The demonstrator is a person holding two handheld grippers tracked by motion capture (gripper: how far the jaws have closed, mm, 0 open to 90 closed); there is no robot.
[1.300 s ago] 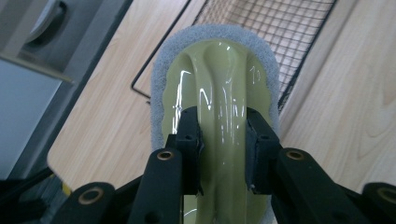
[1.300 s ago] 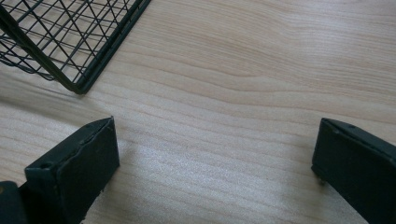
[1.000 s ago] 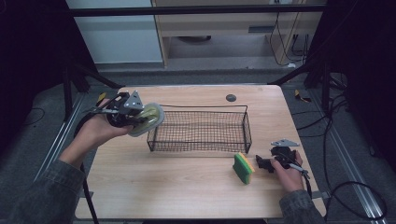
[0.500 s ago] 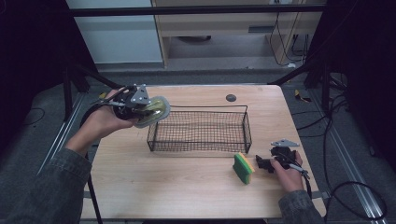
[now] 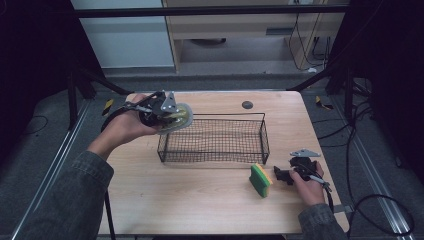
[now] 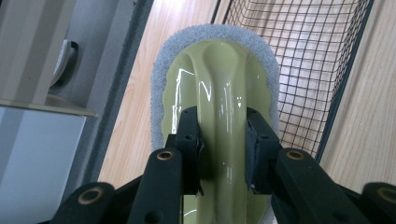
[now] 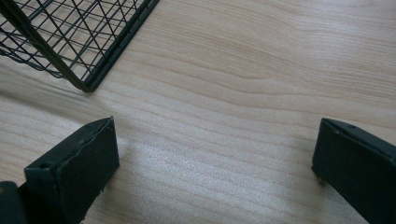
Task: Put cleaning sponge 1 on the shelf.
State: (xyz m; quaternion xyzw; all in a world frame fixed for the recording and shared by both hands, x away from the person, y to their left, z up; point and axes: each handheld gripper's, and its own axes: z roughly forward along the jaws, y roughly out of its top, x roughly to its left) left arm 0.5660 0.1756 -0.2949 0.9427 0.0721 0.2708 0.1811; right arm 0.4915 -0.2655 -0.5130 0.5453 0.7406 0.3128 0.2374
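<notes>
Left hand-held gripper [image 6: 223,140] clamps the green scrubber [image 6: 219,88] – right hand-held gripper [image 7: 215,163] gapes (nothing between) beside the basket [image 5: 260,131].

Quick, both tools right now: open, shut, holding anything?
Left tool: closed on the green handle of the scrubbing pad.
Right tool: open, nothing between its jaws, resting low on the table.

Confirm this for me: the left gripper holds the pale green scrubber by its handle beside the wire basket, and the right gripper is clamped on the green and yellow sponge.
One thing is wrong: the right gripper holds nothing. The right gripper view shows its jaws wide apart over bare table, and the high view shows the green and yellow sponge standing free beside it. The left gripper does grip the scrubber by its handle beside the wire basket.
</notes>
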